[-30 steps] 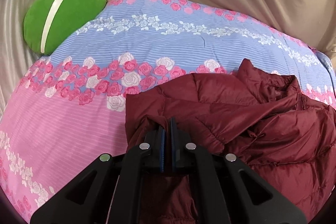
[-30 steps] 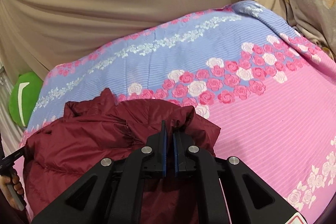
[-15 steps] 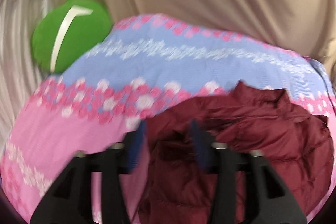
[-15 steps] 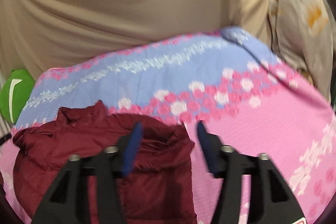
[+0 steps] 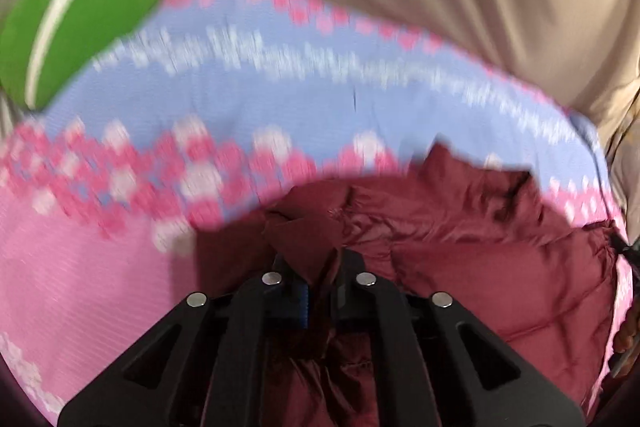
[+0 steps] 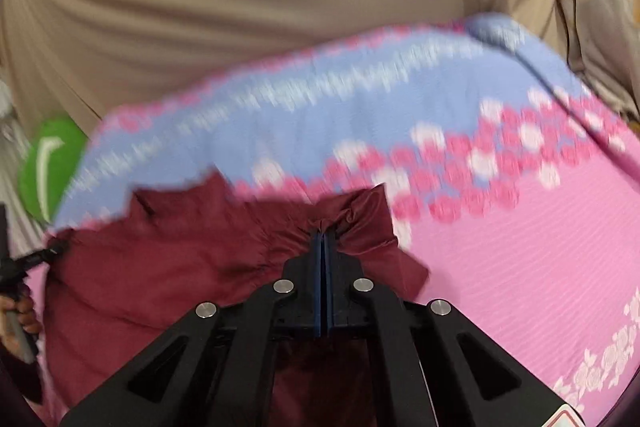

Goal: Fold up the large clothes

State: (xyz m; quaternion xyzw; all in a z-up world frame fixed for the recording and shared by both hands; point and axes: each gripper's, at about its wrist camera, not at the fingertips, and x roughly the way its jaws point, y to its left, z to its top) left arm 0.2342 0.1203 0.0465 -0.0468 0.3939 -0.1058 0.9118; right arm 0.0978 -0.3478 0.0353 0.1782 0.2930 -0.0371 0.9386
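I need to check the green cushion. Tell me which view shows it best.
The left wrist view: the green cushion fills the upper left corner, large, its white curved stripe plain. The right wrist view shows the green cushion only small at the left edge, partly behind the floral bedspread.

Even, soft indoor light; no glare. Heavy motion blur across bedspread, both views. Fisheye bending, dark vignette at corners.

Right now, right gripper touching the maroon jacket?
Touching. Right wrist view: the right gripper has its jaws closed on a bunched fold of the maroon jacket.
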